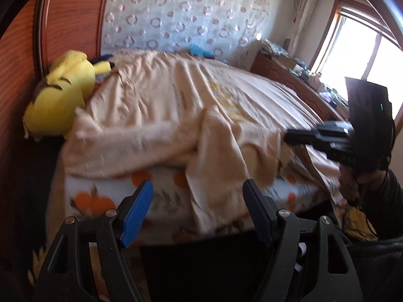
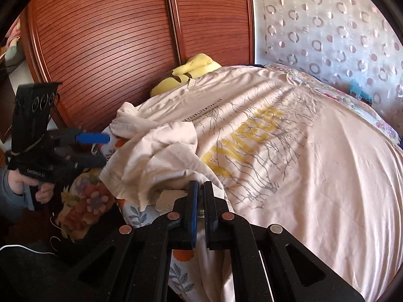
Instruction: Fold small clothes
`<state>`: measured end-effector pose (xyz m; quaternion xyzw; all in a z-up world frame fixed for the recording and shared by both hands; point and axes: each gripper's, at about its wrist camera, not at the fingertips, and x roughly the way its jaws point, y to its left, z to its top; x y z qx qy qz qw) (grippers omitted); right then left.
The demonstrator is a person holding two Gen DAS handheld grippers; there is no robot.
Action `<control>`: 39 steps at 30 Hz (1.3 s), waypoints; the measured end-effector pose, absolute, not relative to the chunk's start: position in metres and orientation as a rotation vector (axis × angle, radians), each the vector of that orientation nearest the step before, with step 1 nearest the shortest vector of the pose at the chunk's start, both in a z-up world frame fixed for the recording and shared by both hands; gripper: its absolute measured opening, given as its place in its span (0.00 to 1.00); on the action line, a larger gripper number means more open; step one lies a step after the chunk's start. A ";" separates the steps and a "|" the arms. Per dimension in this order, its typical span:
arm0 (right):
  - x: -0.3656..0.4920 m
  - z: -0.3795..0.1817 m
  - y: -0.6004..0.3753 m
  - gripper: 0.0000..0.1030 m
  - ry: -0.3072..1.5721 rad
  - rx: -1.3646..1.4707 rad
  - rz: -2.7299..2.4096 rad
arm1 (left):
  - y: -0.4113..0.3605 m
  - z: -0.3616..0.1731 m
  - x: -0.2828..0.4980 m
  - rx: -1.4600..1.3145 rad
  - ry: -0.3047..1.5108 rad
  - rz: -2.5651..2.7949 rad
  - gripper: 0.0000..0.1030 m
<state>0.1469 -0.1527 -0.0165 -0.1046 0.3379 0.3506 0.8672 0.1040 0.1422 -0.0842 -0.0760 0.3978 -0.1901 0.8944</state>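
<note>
A pale pink T-shirt (image 2: 289, 136) with yellow letters and grey line print lies spread over the bed; it also shows in the left wrist view (image 1: 176, 100). Its near hem is bunched and hangs over the bed's front edge. My right gripper (image 2: 199, 188) is shut on the shirt's hem at the bed edge; it shows from the side in the left wrist view (image 1: 289, 136). My left gripper (image 1: 199, 188) is open and empty, just short of the hanging hem. It shows at the left in the right wrist view (image 2: 105, 148), beside the bunched sleeve.
A yellow plush toy (image 1: 60, 95) lies at the bed's far left corner against a wooden slatted wardrobe (image 2: 113, 37). A floral sheet (image 1: 100, 196) covers the mattress. A cluttered wooden dresser (image 1: 289, 68) and a bright window (image 1: 357, 47) stand on the right.
</note>
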 end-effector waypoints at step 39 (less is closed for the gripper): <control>0.130 0.008 -0.185 0.25 0.614 -0.203 0.848 | 0.077 0.048 0.219 -0.107 0.631 -0.530 0.02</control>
